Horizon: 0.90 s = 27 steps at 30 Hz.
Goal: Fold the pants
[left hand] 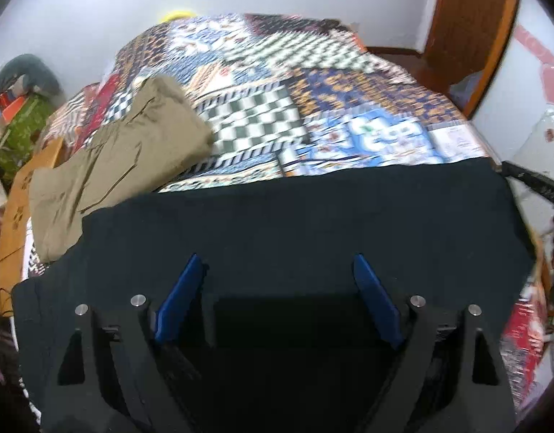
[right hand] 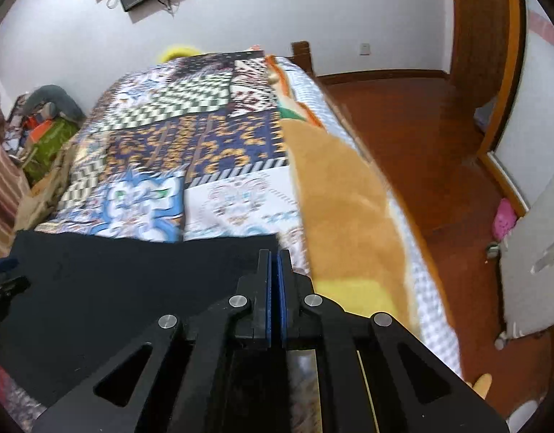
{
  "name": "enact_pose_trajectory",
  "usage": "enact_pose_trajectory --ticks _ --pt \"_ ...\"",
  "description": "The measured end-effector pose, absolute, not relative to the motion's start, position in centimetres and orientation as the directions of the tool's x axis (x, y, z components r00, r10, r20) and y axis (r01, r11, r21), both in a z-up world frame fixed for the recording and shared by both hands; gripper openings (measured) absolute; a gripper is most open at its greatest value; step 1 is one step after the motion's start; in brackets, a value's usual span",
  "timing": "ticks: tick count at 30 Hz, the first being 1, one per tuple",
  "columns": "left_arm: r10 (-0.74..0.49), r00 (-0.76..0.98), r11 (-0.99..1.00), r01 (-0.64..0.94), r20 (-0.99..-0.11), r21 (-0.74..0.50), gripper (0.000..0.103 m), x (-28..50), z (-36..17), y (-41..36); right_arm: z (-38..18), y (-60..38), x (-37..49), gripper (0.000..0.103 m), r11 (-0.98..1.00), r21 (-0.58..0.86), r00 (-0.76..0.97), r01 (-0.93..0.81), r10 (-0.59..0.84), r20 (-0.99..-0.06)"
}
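Dark navy pants [left hand: 295, 223] lie flat across the near end of a bed, under both grippers. My left gripper [left hand: 275, 258] hovers over the middle of the cloth. Its blue pads [left hand: 374, 296] stand wide apart with nothing pinched between them. My right gripper [right hand: 275, 252] sits at the right far corner of the dark pants [right hand: 132, 274], with its jaws pressed together on the cloth's edge. A second, khaki pair of pants [left hand: 125, 151] lies folded on the bed's left side, apart from both grippers.
A patchwork quilt [left hand: 313, 83] covers the bed. An orange-brown blanket [right hand: 341, 209] runs along its right edge, above a wooden floor [right hand: 421, 137]. A cardboard box [left hand: 20, 195] and piled clutter [left hand: 24, 108] stand at the left. A pink object [right hand: 504, 218] lies on the floor.
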<state>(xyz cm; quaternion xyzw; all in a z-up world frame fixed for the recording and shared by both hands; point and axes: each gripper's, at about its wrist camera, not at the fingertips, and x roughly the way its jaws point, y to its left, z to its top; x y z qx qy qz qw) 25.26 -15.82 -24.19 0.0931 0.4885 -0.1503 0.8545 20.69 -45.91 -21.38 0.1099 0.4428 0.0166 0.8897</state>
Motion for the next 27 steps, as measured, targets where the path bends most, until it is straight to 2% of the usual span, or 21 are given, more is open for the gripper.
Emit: enact_pose_trajectory --ticks 2,4,6,11,15,23,27 --pt "-0.219 0.471 0.92 0.393 -0.854 -0.019 0.086 24.0 -23.0 -16.7 -20.5 -45.0 19.8 0.009 0.974 0.222 0.607 0.04 0.153 -0.78" --pt "-0.245 0.475 0.901 0.433 -0.845 -0.018 0.086 22.6 -22.3 -17.7 -19.9 -44.0 18.9 0.026 0.964 0.265 0.602 0.005 0.209 -0.771" --pt "-0.272 0.464 0.879 0.475 -0.843 -0.022 0.087 21.2 -22.3 -19.0 -19.5 -42.7 18.2 0.031 0.96 0.278 0.593 -0.029 0.24 -0.769" --pt "-0.243 0.411 0.844 0.536 -0.879 0.017 0.087 18.7 -24.9 -21.8 -21.5 -39.0 16.8 0.031 0.943 0.316 0.503 -0.1 0.322 -0.802" --pt "-0.252 0.409 0.849 0.529 -0.877 0.003 0.087 17.9 -24.8 -21.7 -22.7 -37.6 14.8 0.032 0.96 0.252 0.492 -0.124 0.28 -0.824" --pt "-0.255 0.434 0.859 0.512 -0.864 0.003 0.087 16.5 -24.8 -21.2 -22.1 -38.6 11.7 0.033 0.96 0.257 0.482 -0.108 0.277 -0.831" --pt "-0.245 0.44 0.86 0.51 -0.864 0.016 0.087 16.6 -24.6 -21.3 -22.0 -39.5 10.8 0.04 0.969 0.243 0.487 -0.044 0.233 -0.842"
